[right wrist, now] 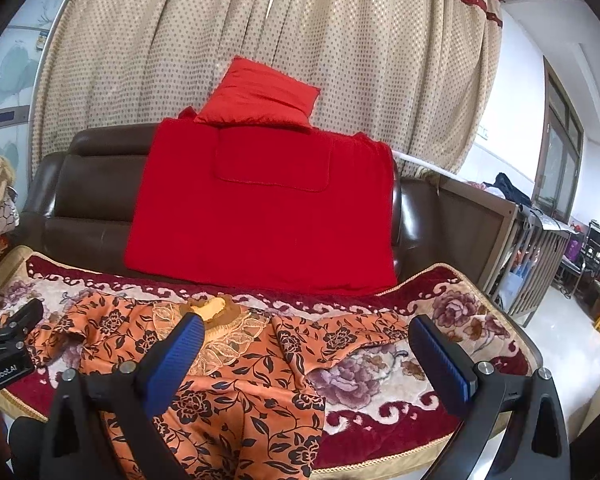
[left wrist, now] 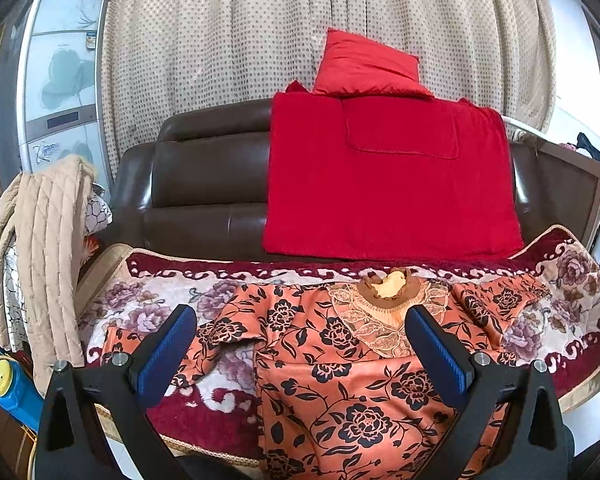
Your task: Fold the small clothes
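An orange top with black flowers (left wrist: pixel 340 364) lies spread face up on the sofa seat, its lace collar (left wrist: pixel 384 300) towards the backrest and both sleeves out to the sides. It also shows in the right wrist view (right wrist: pixel 236 364). My left gripper (left wrist: pixel 300 320) is open and empty, held above the top's left half. My right gripper (right wrist: pixel 306 330) is open and empty, above the top's right sleeve (right wrist: pixel 340 336). The left gripper's body (right wrist: pixel 8 344) shows at the left edge of the right wrist view.
A floral red and cream seat cover (left wrist: pixel 160 300) lies under the top. A red blanket (left wrist: pixel 388 184) and red cushion (left wrist: pixel 364 66) rest on the brown sofa back (left wrist: pixel 204 184). A beige quilted coat (left wrist: pixel 40 264) hangs at the left. A wooden crib (right wrist: pixel 520 248) stands at the right.
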